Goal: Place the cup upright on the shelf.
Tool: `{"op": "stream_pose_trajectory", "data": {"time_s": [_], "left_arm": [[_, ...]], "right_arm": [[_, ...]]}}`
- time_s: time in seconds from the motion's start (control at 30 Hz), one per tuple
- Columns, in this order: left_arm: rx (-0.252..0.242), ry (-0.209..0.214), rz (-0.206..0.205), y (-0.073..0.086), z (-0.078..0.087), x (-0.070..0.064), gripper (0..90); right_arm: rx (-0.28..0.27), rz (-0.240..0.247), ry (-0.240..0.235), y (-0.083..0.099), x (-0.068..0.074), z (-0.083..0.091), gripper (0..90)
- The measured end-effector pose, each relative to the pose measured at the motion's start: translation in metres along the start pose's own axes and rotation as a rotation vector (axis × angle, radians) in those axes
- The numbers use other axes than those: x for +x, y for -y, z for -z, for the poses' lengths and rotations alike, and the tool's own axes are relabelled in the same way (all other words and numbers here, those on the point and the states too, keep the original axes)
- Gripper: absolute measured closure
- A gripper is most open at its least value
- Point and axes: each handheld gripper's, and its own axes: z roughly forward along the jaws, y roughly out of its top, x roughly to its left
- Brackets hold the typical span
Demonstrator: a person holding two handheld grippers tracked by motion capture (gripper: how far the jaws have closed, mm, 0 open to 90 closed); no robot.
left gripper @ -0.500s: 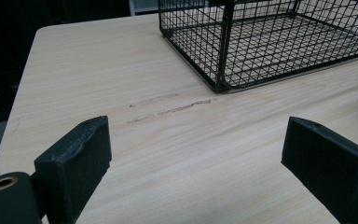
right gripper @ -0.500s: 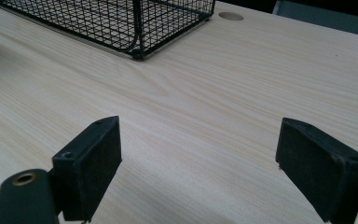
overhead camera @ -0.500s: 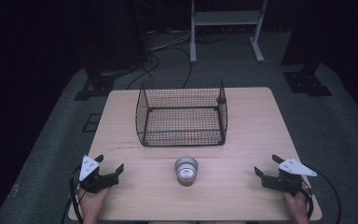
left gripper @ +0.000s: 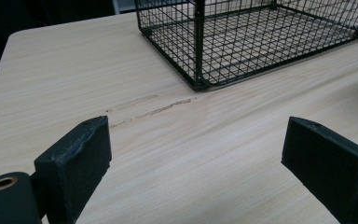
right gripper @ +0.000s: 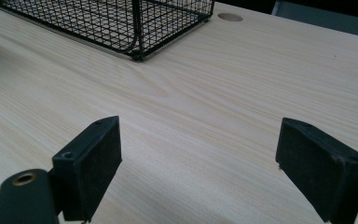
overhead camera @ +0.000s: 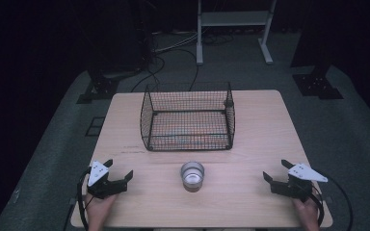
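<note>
A black wire basket stands at the middle of the light wooden table, its near side open at the top. In front of it sits a small round metal cup. My left gripper rests near the front left corner, open, with nothing between its jaws. My right gripper rests near the front right corner, also open and empty. In the left gripper view the basket's corner lies ahead and to the right of the gripper. In the right gripper view the basket lies ahead to the left of the gripper.
A faint scuff line marks the wood in front of the basket's left corner. A round cable hole sits in the tabletop beyond the basket. Cables and a white stand's legs lie on the dark floor behind the table.
</note>
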Motion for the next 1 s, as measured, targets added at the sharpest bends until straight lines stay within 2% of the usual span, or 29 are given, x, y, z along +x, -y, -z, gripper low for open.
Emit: {"op": "stream_pose_trajectory", "data": {"time_s": [0.43, 0.73, 0.87, 1.0], "left_arm": [[-0.010, 0.038, -0.031, -0.005, -0.002, -0.012, 3.7], [-0.010, 0.083, -0.056, -0.007, -0.006, -0.020, 3.7], [-0.015, 0.084, -0.068, -0.010, -0.006, -0.024, 2.2], [-0.019, 0.107, -0.080, -0.013, -0.007, -0.029, 2.1]], "right_arm": [[0.001, 0.002, 0.000, 0.000, 0.000, 0.000, 13.5], [0.001, 0.003, 0.000, 0.000, 0.000, 0.000, 13.5], [0.001, 0.002, -0.001, 0.000, 0.000, 0.000, 13.5], [0.001, 0.001, -0.002, 0.000, 0.000, 0.000, 13.5]]}}
